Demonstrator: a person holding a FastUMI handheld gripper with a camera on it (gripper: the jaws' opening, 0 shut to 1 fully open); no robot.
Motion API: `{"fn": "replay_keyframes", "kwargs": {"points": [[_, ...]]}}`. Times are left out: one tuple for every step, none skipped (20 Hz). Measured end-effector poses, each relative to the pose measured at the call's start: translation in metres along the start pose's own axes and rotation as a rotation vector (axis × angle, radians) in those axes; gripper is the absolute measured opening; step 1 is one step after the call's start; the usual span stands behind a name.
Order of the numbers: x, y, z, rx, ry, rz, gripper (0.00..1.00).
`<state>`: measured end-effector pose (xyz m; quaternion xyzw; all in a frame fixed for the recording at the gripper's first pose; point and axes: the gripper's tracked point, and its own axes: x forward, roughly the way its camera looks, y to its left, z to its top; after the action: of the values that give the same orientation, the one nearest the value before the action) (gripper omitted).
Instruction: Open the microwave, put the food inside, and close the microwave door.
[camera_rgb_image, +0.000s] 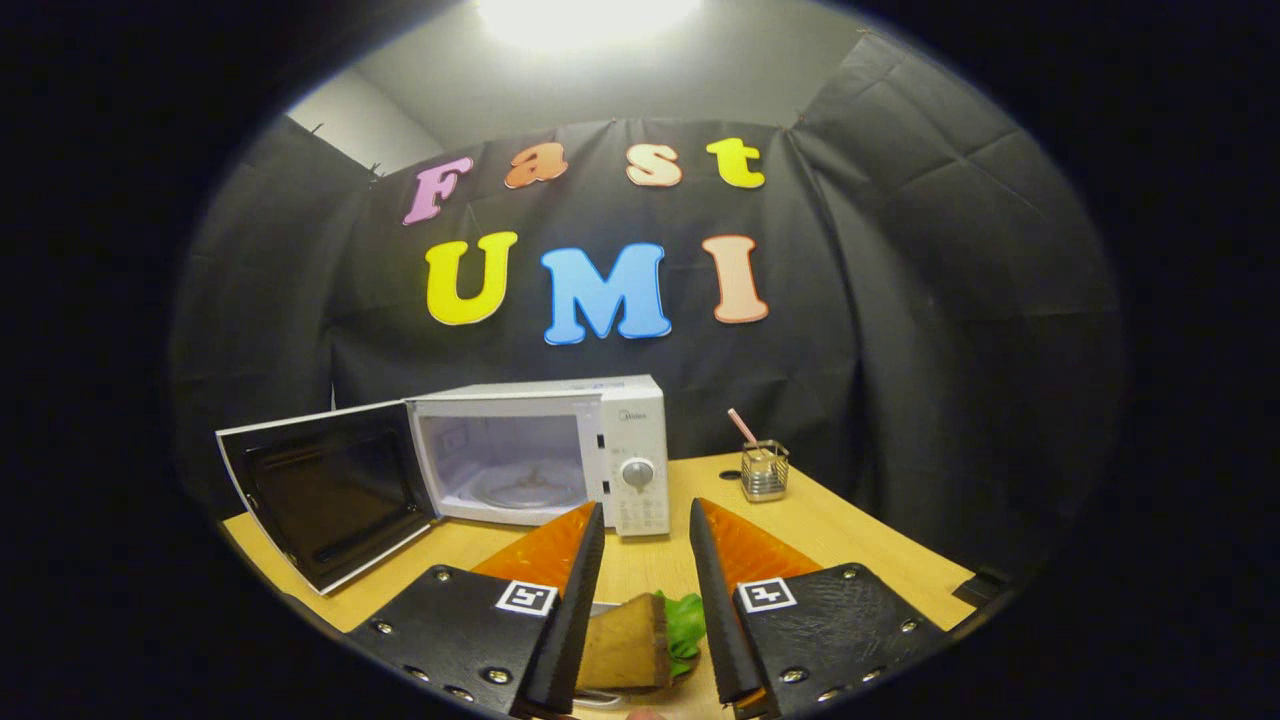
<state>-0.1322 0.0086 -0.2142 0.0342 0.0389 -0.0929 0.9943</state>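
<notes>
Fingers (580, 600) of the gripper (645, 530) point forward over a wooden table (860, 540), spread apart with a clear gap between their tips. Low in that gap, close to the base of the fingers, sits the food (625, 645): a brown wedge with a green leaf (685, 625) beside it, on what looks like a plate (600, 697) (just a sliver of pale rim is visible). The left finger's inner edge runs along the wedge and the right finger's edge along the leaf, but I cannot tell whether either finger actually presses on the food or the plate, so the grip itself cannot be judged.

Beyond the fingertips stands the white microwave (600, 440) on the table. Its door (325, 490) is swung wide open to the left, dark window facing outward, and the bright inside is exposed with a round glass turntable (528, 487) on its floor. The control panel with a round knob (637, 472) sits on the microwave's right side, just ahead of the gap between the fingers.

To the right of the microwave, apart from it, a small metal holder (765, 472) stands on the table with a pink stick (742, 427) leaning out of it. A small dark spot (729, 475) lies on the tabletop just left of the holder.
</notes>
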Motion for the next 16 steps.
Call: {"fn": "replay_keyframes", "kwargs": {"points": [[-0.002,-0.006,-0.011,0.015,0.022,0.002,0.52],[-0.003,-0.010,-0.021,0.029,0.043,0.003,0.51],[-0.002,-0.014,-0.030,0.042,0.066,0.005,0.52],[-0.003,-0.016,-0.038,0.059,0.085,0.013,0.52],[-0.002,-0.018,-0.049,0.074,0.108,0.018,0.51],[-0.003,-0.017,-0.058,0.096,0.131,0.033,0.52],[-0.005,-0.014,-0.066,0.126,0.155,0.054,0.52],[-0.005,-0.011,-0.074,0.148,0.177,0.071,0.52],[-0.006,-0.010,-0.082,0.162,0.193,0.083,0.52],[-0.005,-0.010,-0.084,0.173,0.196,0.091,0.52],[-0.005,-0.010,-0.086,0.191,0.199,0.097,0.52],[-0.005,-0.010,-0.085,0.211,0.199,0.102,0.52],[-0.005,-0.011,-0.087,0.225,0.199,0.104,0.52],[-0.004,-0.012,-0.090,0.236,0.205,0.102,0.52],[-0.004,-0.014,-0.091,0.245,0.207,0.095,0.52],[-0.003,-0.016,-0.093,0.250,0.212,0.088,0.52]]}}
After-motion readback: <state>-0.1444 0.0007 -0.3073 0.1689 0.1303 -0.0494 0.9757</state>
